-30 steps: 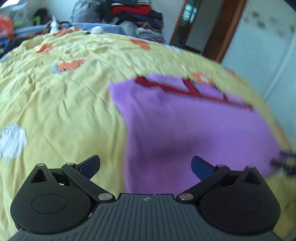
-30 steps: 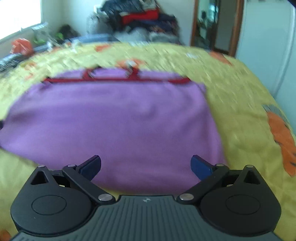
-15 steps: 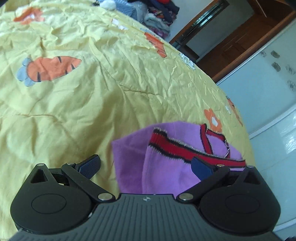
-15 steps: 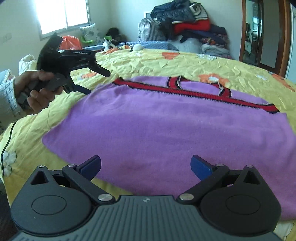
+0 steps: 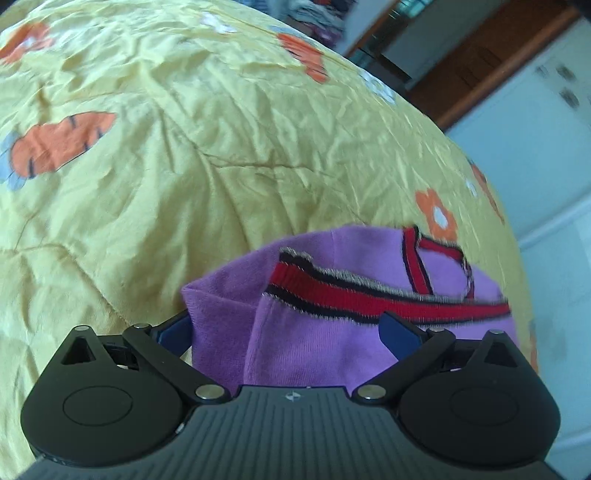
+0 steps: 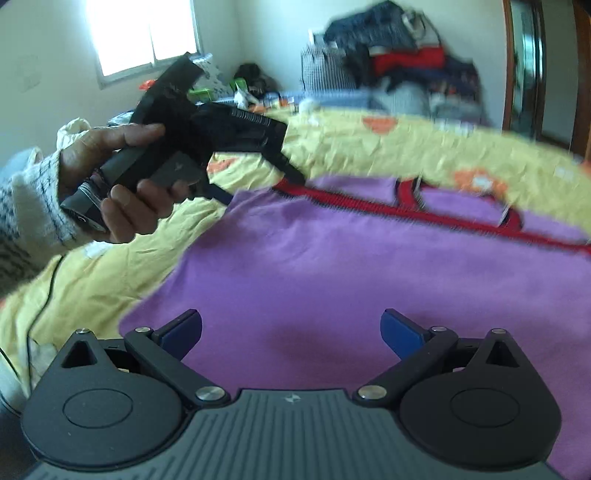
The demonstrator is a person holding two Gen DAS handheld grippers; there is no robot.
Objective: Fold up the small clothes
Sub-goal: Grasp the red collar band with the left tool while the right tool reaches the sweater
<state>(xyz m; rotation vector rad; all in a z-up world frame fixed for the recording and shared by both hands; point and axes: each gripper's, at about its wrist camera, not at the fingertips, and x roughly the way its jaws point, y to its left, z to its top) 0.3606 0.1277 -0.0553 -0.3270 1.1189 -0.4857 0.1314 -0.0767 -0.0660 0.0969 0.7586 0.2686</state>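
Observation:
A purple knit garment (image 6: 351, 266) with a red and black trim (image 6: 369, 205) lies spread flat on the yellow bedspread (image 6: 424, 147). My right gripper (image 6: 291, 328) hovers open over its near edge, nothing between the fingers. In the right wrist view a hand (image 6: 122, 199) holds my left gripper (image 6: 264, 190), open, its tips at the garment's far left corner by the trim. Seen from the left wrist, that corner of the garment (image 5: 325, 343) and its trim (image 5: 369, 299) sit between the open fingers of the left gripper (image 5: 290, 328); a fabric fold covers part of the left finger.
The bedspread (image 5: 184, 147) is wrinkled, printed with orange carrots and flowers, and extends wide on the left. A heap of clothes (image 6: 399, 62) is stacked at the bed's far end. A window (image 6: 144, 33) is at the back left, a wooden door frame (image 6: 517, 66) on the right.
The left gripper swung from above the garment to its trimmed corner and closed in until the fabric sits between its fingers. The right gripper drew lower toward the near edge. Both stayed open.

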